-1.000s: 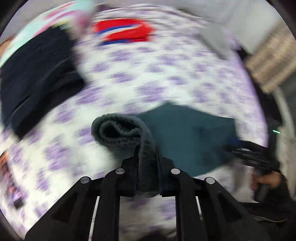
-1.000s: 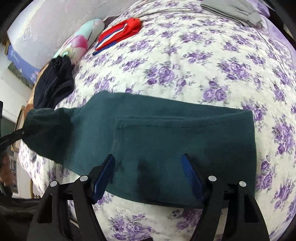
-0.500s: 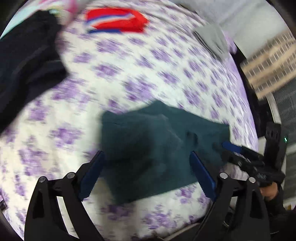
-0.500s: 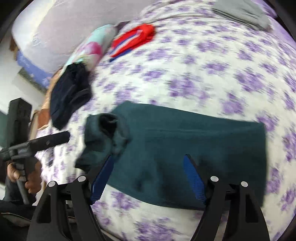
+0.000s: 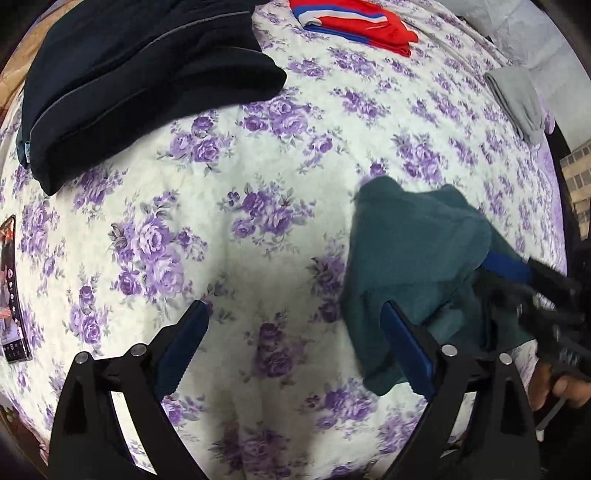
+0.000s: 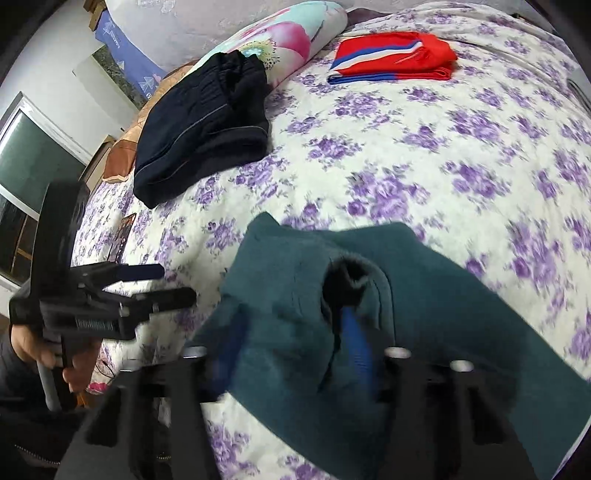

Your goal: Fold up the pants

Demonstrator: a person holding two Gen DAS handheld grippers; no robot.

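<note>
The bed (image 5: 258, 177), covered by a white sheet with purple flowers, fills both views. On it, the green pants (image 5: 413, 266) lie at about 3 o'clock in the left wrist view, bunched and partly folded over, near the bed's edge. In the right wrist view the pants (image 6: 424, 314) fill the lower middle, from 5 to 7 o'clock.

A dark garment (image 5: 140, 74) lies at 11 o'clock in the left wrist view, well apart from the pants; in the right wrist view it (image 6: 207, 136) is at 10 o'clock, and its far end rests against a flowered pillow (image 6: 288, 33) at 12 o'clock. A folded red garment (image 5: 354, 22) with blue and white stripes is at 1 o'clock, and a gray cloth (image 5: 517, 103) at 2 o'clock near the far edge. A phone (image 5: 11, 288) lies flat at 9 o'clock.

The left gripper (image 5: 291, 347) is spread wide over the bare sheet and holds nothing; its right finger is just beside the pants. In the right wrist view it (image 6: 159, 284) is at 9 o'clock, beside the pants.

The right gripper (image 6: 295, 354) is blurred. Its fingers are apart, with pants cloth bunched over and between them; I cannot tell if it pinches the cloth. In the left wrist view it (image 5: 509, 273) touches the pants at 3 o'clock.
</note>
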